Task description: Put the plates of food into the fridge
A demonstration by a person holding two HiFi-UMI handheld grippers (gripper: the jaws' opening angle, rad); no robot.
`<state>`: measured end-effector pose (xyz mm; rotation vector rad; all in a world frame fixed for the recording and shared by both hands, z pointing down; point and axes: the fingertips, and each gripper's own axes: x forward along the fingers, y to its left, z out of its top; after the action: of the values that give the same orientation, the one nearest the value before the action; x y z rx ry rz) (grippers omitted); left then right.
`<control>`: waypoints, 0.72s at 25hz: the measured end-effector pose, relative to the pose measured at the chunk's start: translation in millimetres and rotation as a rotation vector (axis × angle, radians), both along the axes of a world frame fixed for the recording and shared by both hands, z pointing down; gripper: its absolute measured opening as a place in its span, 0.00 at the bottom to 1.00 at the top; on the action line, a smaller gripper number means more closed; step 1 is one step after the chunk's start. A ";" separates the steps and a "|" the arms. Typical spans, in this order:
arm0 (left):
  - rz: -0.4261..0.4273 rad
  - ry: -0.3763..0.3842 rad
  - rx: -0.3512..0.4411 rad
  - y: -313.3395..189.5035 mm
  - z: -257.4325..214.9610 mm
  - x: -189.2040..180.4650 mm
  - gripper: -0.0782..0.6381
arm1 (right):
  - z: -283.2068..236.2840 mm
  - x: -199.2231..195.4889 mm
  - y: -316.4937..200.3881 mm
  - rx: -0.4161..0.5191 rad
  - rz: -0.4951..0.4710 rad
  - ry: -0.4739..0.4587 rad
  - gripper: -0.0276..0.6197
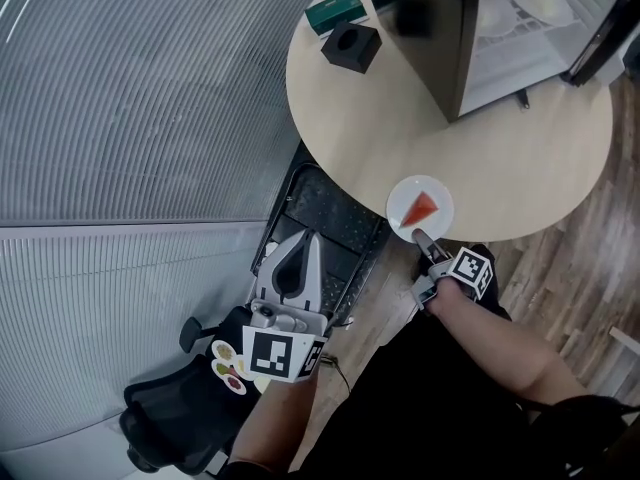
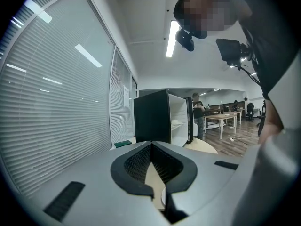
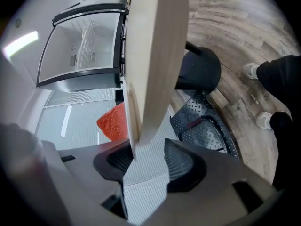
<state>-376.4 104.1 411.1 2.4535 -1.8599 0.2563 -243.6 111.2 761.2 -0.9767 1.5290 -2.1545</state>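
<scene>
A white plate (image 1: 420, 210) with a red watermelon wedge (image 1: 424, 208) lies at the near edge of the round wooden table (image 1: 370, 118). My right gripper (image 1: 424, 236) is at the plate's near rim. In the right gripper view its jaws (image 3: 146, 157) stand open, with the plate's rim (image 3: 129, 112) and the table's edge (image 3: 155, 55) between them and the wedge (image 3: 113, 121) beyond. The fridge (image 1: 470, 38) stands on the table's far side with its door open. My left gripper (image 1: 303, 240) hangs low, left of the table, shut and holding nothing (image 2: 151, 146).
A black box (image 1: 350, 46) and a green box (image 1: 335, 10) sit on the table's far left. A black perforated base (image 1: 330, 223) lies under the table. A black office chair (image 1: 170, 418) stands at the lower left, with a small plate of coloured bits (image 1: 228, 363) near it. Window blinds (image 1: 140, 88) fill the left.
</scene>
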 end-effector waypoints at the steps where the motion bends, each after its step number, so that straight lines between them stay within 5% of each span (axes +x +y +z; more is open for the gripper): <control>1: -0.003 0.002 -0.001 1.5 0.9 -1.2 0.11 | 0.1 1.4 3.8 0.003 -0.005 0.000 0.35; 10: -0.019 -0.015 -0.018 15.5 3.5 -14.7 0.11 | -5.7 0.7 -13.9 0.065 0.091 -0.054 0.34; 18: -0.041 -0.010 -0.017 22.1 5.6 -27.2 0.11 | -10.4 1.4 -4.9 0.121 0.046 -0.052 0.24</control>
<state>-403.6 126.2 416.7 2.4050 -1.9015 0.2818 -242.2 106.3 750.8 -0.9000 1.5760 -2.0149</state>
